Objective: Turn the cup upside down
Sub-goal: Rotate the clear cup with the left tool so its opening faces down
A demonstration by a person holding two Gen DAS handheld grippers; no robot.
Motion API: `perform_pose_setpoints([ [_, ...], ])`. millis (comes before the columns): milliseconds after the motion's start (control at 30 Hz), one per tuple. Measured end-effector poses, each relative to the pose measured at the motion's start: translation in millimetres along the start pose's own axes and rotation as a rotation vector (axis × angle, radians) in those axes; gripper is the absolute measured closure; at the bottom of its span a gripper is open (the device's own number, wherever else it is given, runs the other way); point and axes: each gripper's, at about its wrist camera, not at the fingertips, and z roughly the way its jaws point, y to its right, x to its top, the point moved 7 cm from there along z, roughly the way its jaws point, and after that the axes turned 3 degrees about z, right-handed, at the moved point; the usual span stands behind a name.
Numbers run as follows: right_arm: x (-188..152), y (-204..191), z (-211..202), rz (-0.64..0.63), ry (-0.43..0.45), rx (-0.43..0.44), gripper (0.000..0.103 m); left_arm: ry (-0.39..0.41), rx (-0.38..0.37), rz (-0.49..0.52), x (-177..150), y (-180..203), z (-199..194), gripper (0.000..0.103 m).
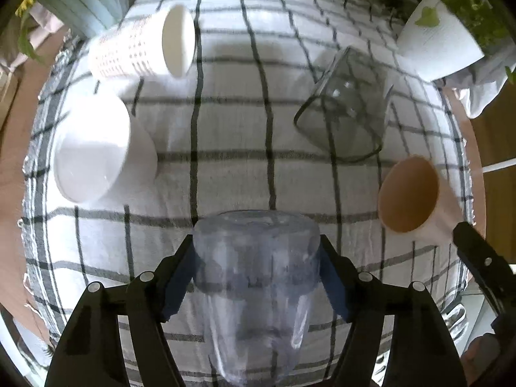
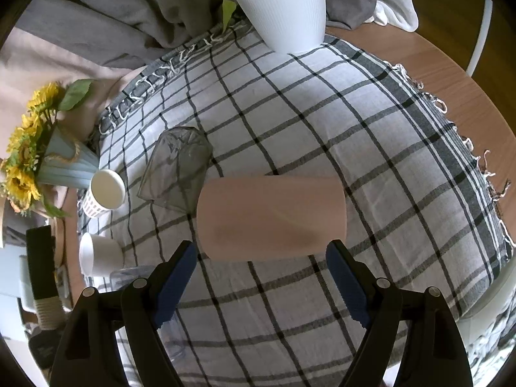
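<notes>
My left gripper (image 1: 256, 258) is shut on a translucent bluish plastic cup (image 1: 256, 277), held just above the checked cloth (image 1: 225, 129); I cannot tell which end faces away. A peach cup (image 2: 271, 217) lies on its side on the cloth, right in front of my right gripper (image 2: 261, 258), which is open with its blue pads either side of the cup's near edge and not touching it. The same peach cup (image 1: 409, 193) shows in the left wrist view at the right, mouth towards the camera.
A clear glass (image 1: 346, 113) lies on its side at centre right. A white cup (image 1: 96, 154) and a perforated white cup (image 1: 145, 48) lie at the left. A white plant pot (image 2: 283, 6) stands at the far edge. A sunflower vase (image 2: 54, 161) stands at the left.
</notes>
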Motion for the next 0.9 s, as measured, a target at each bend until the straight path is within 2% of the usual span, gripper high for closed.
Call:
perform_pose_setpoints([
  [233,6.0,-6.3,-9.8,-0.002,0.023,0.024,0.020,0.101,0.028,0.008,17.2,0.0,-25.5,0.032],
  [467,12.3,-9.2,-25.7,-0.021,0.066,0.035,0.021,0.174,0.027,0.023,19.7,7.0,-39.8,0.032],
  [600,9.6,-9.2,-29.2,-0.044,0.066,0.038,0.021,0.224,0.035,0.041,12.1,10.5,-50.3,0.032],
  [900,0.2,-5.9,-30.3,-0.092,0.050,0.042,0.021,0.249,0.036,0.013,-11.4,10.6,-58.3,0.032],
])
